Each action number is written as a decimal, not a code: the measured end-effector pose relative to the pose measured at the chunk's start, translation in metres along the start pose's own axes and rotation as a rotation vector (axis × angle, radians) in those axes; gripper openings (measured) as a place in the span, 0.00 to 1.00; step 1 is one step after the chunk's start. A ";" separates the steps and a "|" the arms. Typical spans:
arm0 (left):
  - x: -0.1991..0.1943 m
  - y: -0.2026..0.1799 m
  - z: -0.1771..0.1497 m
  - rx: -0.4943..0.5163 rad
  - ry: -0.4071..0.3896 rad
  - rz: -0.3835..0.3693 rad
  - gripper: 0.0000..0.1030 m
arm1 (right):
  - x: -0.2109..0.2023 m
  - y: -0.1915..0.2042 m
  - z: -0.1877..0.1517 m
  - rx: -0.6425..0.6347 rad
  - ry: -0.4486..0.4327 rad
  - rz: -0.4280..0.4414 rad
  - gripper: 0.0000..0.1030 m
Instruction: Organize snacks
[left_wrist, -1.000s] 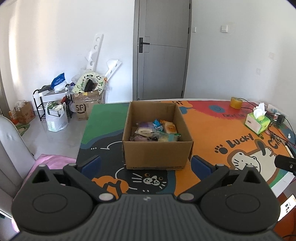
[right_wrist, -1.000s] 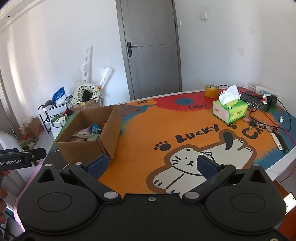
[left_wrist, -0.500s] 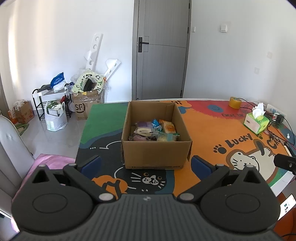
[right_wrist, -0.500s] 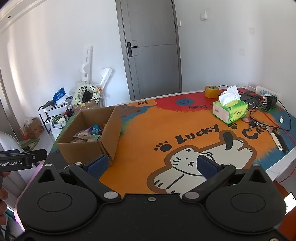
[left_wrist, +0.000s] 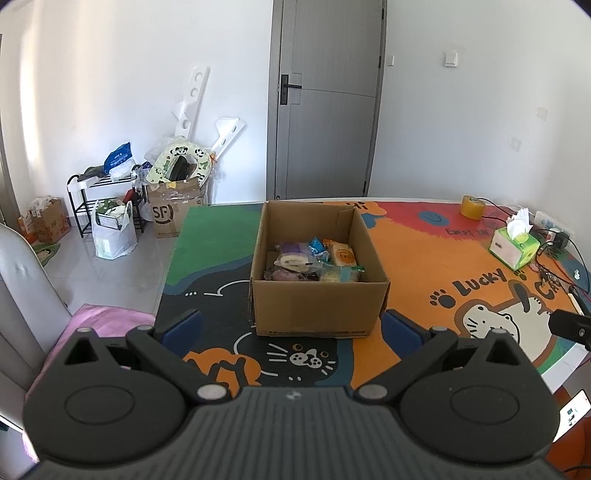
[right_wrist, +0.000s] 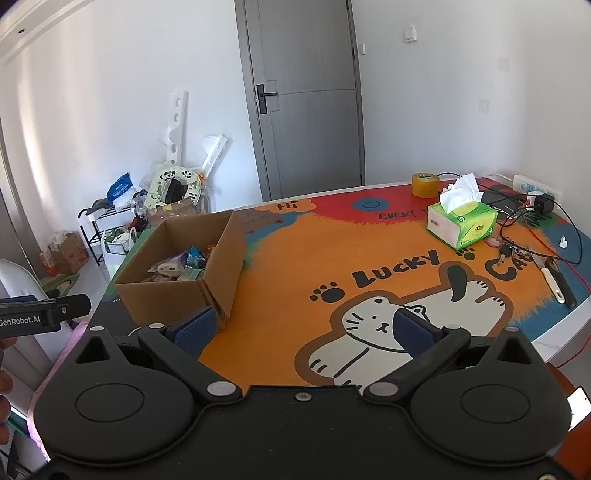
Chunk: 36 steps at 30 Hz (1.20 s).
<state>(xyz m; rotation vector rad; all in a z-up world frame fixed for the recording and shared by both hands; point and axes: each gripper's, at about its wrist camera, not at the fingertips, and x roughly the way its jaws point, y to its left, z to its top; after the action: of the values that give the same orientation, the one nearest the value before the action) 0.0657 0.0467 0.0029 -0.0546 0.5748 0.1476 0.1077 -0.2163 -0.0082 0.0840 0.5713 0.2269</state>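
Note:
An open cardboard box (left_wrist: 317, 308) stands on the colourful cat-print table mat (left_wrist: 424, 258). Several wrapped snacks (left_wrist: 314, 260) lie inside it. The box also shows at the left in the right wrist view (right_wrist: 221, 254), with the snacks (right_wrist: 177, 264) in it. My left gripper (left_wrist: 291, 326) is open and empty, held just in front of the box's near wall. My right gripper (right_wrist: 303, 328) is open and empty, over the mat to the right of the box's near corner.
A green tissue box (right_wrist: 461, 223), a tape roll (right_wrist: 424, 184), keys, cables, a power strip (right_wrist: 537, 186) and a knife (right_wrist: 557, 282) lie at the table's right side. A chair (left_wrist: 22, 280), bags, a rack and a carton (left_wrist: 173, 210) stand on the floor to the left.
Both grippers have drifted only slightly; the box sits a little nearer in the left wrist view. Both stay open and empty.

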 end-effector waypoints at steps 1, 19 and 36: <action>0.000 0.000 0.000 0.000 -0.001 0.002 0.99 | 0.000 0.000 0.000 0.000 0.000 0.001 1.00; -0.002 0.001 0.001 -0.003 -0.009 0.001 0.99 | -0.002 0.001 0.003 -0.007 -0.008 0.004 1.00; -0.003 -0.001 0.000 0.001 -0.008 0.002 0.99 | -0.003 0.002 0.003 -0.010 -0.008 0.012 1.00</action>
<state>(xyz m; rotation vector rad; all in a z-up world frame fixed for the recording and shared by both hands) 0.0627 0.0456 0.0045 -0.0529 0.5667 0.1491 0.1072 -0.2155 -0.0038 0.0790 0.5620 0.2409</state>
